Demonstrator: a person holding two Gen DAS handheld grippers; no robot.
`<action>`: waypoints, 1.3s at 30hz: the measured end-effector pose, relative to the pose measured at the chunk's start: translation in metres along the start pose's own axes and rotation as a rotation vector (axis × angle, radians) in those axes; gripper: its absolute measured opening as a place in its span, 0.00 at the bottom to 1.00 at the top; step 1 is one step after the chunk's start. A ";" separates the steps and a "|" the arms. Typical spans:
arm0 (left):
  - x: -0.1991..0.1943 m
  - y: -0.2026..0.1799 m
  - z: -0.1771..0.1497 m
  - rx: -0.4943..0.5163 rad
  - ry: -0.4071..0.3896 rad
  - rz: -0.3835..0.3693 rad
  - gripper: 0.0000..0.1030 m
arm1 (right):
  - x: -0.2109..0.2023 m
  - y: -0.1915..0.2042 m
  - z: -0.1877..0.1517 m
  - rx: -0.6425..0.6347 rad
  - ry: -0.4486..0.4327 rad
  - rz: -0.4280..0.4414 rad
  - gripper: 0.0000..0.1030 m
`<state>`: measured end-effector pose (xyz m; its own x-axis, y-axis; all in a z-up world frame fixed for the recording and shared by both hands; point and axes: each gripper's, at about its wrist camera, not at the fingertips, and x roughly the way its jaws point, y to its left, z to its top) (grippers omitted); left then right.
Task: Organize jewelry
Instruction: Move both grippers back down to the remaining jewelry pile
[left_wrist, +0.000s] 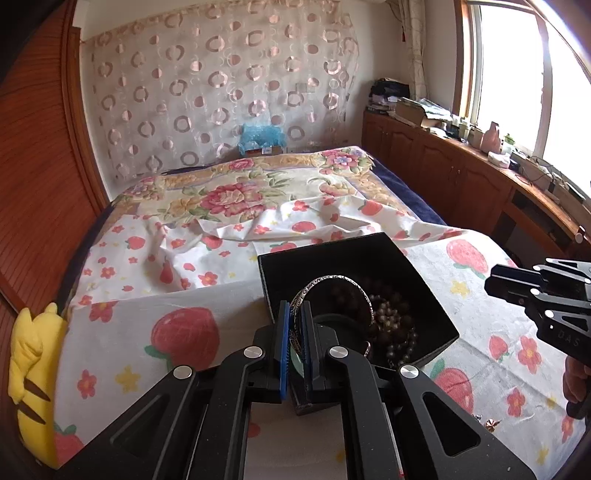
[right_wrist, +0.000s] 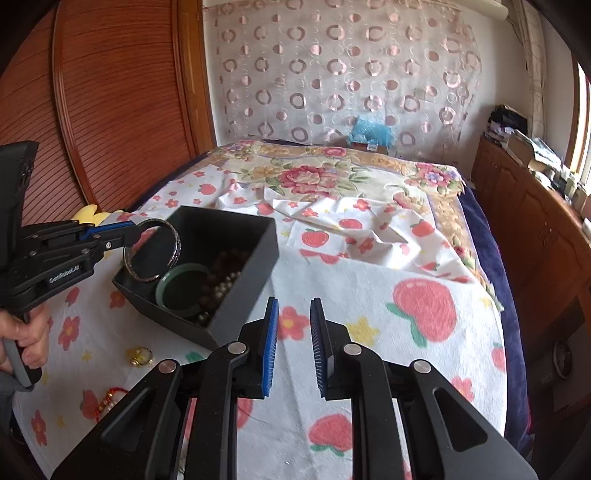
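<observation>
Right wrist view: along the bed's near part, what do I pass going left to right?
left gripper clamping the silver bangle → green bangle in the black box → right gripper, empty → big strawberry print

A yellow plush toy (left_wrist: 31, 373) lies beside the strawberry-print sheet (left_wrist: 155, 258), near the wooden cabinets (left_wrist: 443, 173).

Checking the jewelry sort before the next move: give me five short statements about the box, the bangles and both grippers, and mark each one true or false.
1. The left gripper is shut on the silver bangle. True.
2. The right gripper holds a necklace. False: nothing is between its jaws.
3. The green bangle lies on the sheet. False: it is inside the black box.
4. Beads are in the black box. True.
5. The silver bangle hangs above the black box. True.
</observation>
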<state>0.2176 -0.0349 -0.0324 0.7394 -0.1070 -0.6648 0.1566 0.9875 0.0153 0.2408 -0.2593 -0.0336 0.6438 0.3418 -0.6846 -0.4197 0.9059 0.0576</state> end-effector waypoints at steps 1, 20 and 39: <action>0.002 -0.002 0.001 0.001 0.002 0.000 0.05 | 0.000 -0.002 -0.002 0.003 0.000 -0.001 0.19; -0.028 -0.015 -0.022 0.045 -0.036 -0.056 0.06 | -0.032 0.021 -0.049 -0.028 -0.021 0.060 0.19; -0.088 -0.004 -0.123 0.009 -0.021 -0.119 0.57 | -0.063 0.076 -0.120 -0.032 0.029 0.137 0.39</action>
<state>0.0715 -0.0154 -0.0657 0.7288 -0.2256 -0.6465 0.2494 0.9668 -0.0562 0.0918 -0.2422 -0.0735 0.5610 0.4536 -0.6924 -0.5224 0.8429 0.1289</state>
